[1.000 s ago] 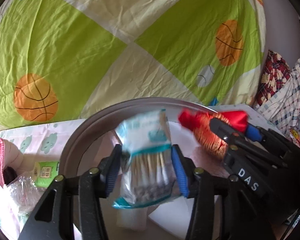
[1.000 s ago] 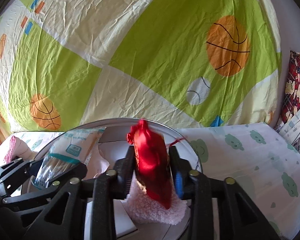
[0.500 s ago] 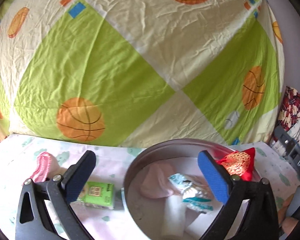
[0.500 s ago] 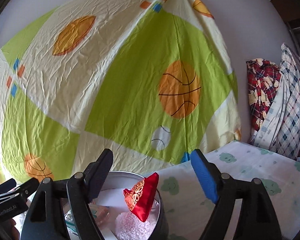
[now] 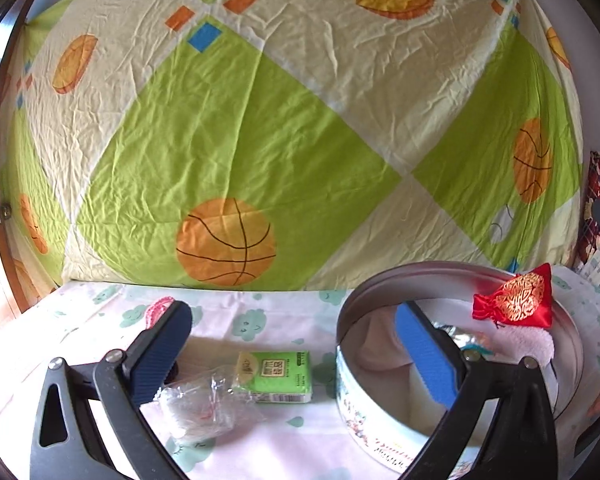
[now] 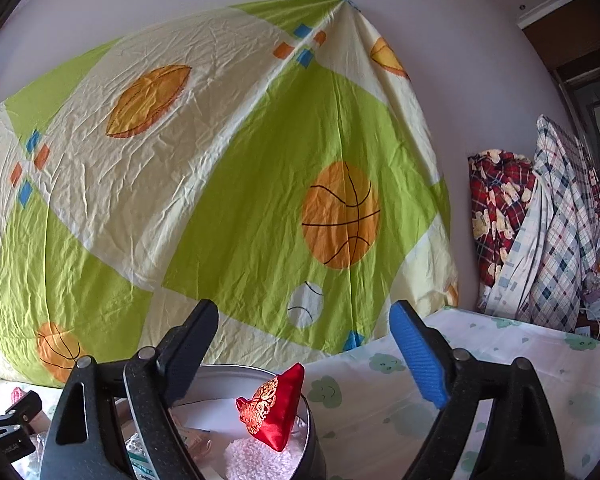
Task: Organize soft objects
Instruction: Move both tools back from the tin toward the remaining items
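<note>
Resting on fluffy pink cloth [image 6: 260, 460] inside the round metal tin [image 5: 364, 412], the red-and-gold satin pouch [image 6: 274, 410] lies free (both jaws just opened): left gripper [image 5: 296, 350] gapes wide, empty; right gripper [image 6: 304, 348] likewise holds nothing.

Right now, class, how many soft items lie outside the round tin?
3: green tissue pack beside the tin, clear plastic bag left of it, pink item behind. Others may be hidden.
</note>
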Demonstrator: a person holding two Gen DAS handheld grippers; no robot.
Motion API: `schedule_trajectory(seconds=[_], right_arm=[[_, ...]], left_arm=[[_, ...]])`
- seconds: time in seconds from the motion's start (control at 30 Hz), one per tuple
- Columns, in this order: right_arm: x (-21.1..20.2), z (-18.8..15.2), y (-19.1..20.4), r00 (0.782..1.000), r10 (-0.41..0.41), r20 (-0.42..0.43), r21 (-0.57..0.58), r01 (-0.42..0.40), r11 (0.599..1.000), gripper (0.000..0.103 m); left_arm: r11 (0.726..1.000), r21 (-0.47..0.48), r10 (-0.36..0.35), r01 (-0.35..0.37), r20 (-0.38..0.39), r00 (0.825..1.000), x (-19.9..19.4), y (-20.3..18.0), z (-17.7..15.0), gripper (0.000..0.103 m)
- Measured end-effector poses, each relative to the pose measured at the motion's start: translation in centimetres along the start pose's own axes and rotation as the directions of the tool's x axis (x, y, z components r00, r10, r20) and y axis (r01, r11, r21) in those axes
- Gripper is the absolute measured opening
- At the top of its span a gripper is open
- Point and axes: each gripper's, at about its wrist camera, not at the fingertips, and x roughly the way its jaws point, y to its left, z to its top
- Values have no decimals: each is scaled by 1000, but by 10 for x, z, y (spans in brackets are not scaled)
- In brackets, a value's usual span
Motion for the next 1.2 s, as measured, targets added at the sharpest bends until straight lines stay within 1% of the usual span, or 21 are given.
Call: schedule_trajectory(seconds=[0.1, 0.23, 0.4, 0.5, 0.67, 0.87, 1.07, 1.2], right_arm=[[-4, -2, 4, 1000, 8, 3, -18, -8, 1000, 89], [-10, -6, 11, 1000, 11, 19, -37, -11, 999, 89], [-18, -12, 24, 1000, 22, 9, -56, -22, 998, 89], [-22, -15, 36, 1000, 30, 4, -109, -29, 994, 89], [-38, -17, 49, 998, 13, 59, -169, -2, 986, 89], [-49, -20, 59, 999, 43, 12, -131, -41, 990, 89], [-55, -26, 83, 997, 79, -23, -154, -82, 985, 89], [-53, -30, 96, 993, 102, -55, -162, -110, 981, 89]], left_arm=[[1000, 13, 7, -7, 3, 1000, -2, 2, -5, 103], [998, 69, 8, -8, -3, 1000, -4, 0, -12, 103], [999, 43, -14, 15, -22, 1000, -5, 11, -14, 103], [999, 30, -20, 21, -32, 999, -6, 19, -15, 103], [999, 35, -20, 21, -42, 999, -6, 28, -18, 103], [1000, 17, -24, 25, -55, 998, -5, 45, -21, 103], [1000, -2, -18, 18, -69, 997, -4, 61, -23, 103], [999, -32, -15, 13, -79, 997, -2, 74, -25, 103]])
